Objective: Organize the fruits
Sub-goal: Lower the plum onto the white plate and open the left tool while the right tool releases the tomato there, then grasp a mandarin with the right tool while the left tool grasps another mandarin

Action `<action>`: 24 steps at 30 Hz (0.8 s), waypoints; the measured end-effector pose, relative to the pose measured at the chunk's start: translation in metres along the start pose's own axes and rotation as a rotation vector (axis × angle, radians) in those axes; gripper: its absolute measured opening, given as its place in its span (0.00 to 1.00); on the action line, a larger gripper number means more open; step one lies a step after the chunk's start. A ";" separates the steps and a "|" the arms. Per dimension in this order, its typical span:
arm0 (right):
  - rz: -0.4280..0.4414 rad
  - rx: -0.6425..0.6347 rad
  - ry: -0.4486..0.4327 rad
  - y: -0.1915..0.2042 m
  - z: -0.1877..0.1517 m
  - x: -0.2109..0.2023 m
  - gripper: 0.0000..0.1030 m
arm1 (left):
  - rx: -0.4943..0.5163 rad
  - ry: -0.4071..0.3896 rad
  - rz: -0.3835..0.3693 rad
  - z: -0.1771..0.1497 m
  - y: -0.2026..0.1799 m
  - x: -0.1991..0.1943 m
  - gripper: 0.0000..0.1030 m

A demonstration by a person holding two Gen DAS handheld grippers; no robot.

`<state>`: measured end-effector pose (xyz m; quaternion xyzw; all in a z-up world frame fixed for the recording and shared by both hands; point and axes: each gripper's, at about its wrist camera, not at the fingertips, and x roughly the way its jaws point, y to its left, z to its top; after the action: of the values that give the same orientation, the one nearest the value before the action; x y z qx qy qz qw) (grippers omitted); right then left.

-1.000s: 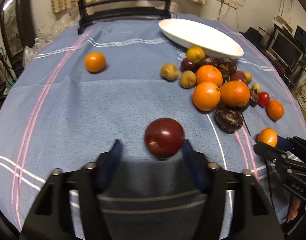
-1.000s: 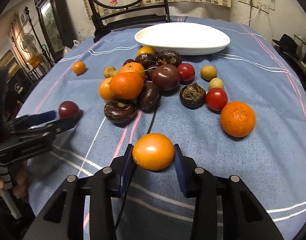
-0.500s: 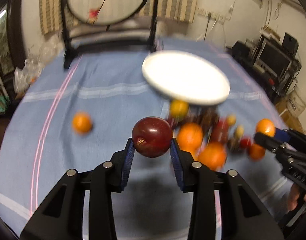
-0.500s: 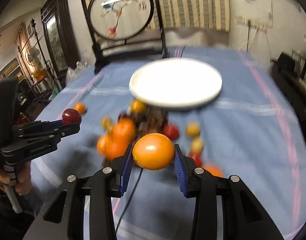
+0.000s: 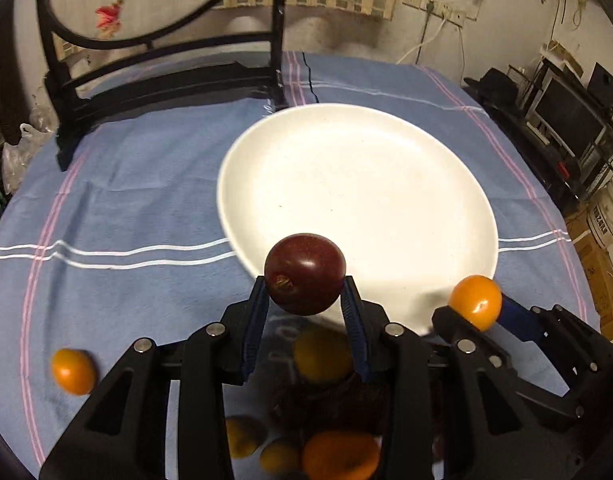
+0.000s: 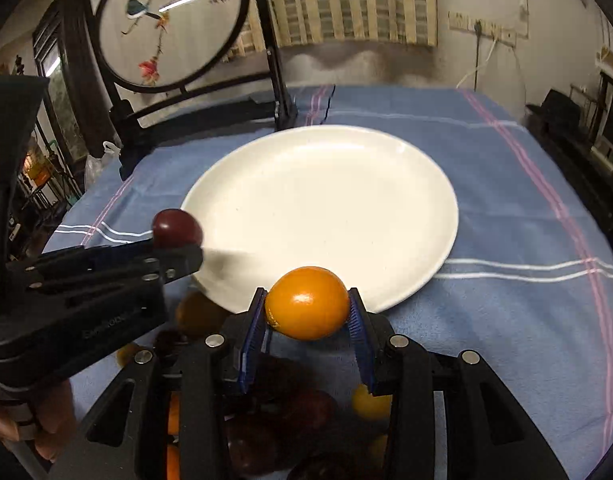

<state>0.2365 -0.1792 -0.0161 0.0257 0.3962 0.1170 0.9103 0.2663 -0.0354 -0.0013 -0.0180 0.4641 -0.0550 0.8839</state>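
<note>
My left gripper is shut on a dark red plum and holds it in the air at the near rim of the white plate. My right gripper is shut on an orange fruit, also held above the near rim of the white plate. In the left wrist view the right gripper shows at the right with the orange fruit. In the right wrist view the left gripper shows at the left with the plum. The plate is empty.
A pile of oranges, dark fruits and small yellow fruits lies on the blue cloth below the grippers. A lone orange fruit lies at the left. A black wooden stand with a round screen stands behind the plate.
Both grippers have lifted their fruits off the cloth and carried them forward to the near rim of the plate. The left gripper closed on the plum.
</note>
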 end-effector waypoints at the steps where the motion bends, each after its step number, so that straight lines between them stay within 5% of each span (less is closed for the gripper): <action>1: -0.002 0.010 -0.008 -0.003 0.001 0.000 0.45 | 0.000 -0.016 0.011 0.000 -0.001 0.002 0.38; 5: -0.011 0.062 0.001 -0.016 -0.002 0.001 0.61 | -0.019 -0.058 0.060 -0.002 0.003 0.001 0.73; 11: -0.004 0.030 -0.032 -0.013 -0.006 -0.013 0.69 | -0.003 -0.092 0.068 -0.015 0.012 -0.024 0.80; 15: -0.025 -0.024 -0.105 -0.008 -0.013 -0.037 0.87 | -0.013 -0.124 0.086 -0.039 0.023 -0.050 0.88; 21: 0.046 -0.061 -0.078 -0.009 -0.050 -0.073 0.87 | -0.038 -0.146 0.112 -0.086 0.044 -0.069 0.91; 24: -0.008 -0.108 -0.068 -0.011 -0.076 -0.092 0.87 | -0.028 -0.119 0.113 -0.103 0.048 -0.068 0.91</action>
<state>0.1230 -0.2153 -0.0034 -0.0209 0.3584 0.1336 0.9237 0.1469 0.0222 -0.0078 -0.0077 0.4119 0.0026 0.9112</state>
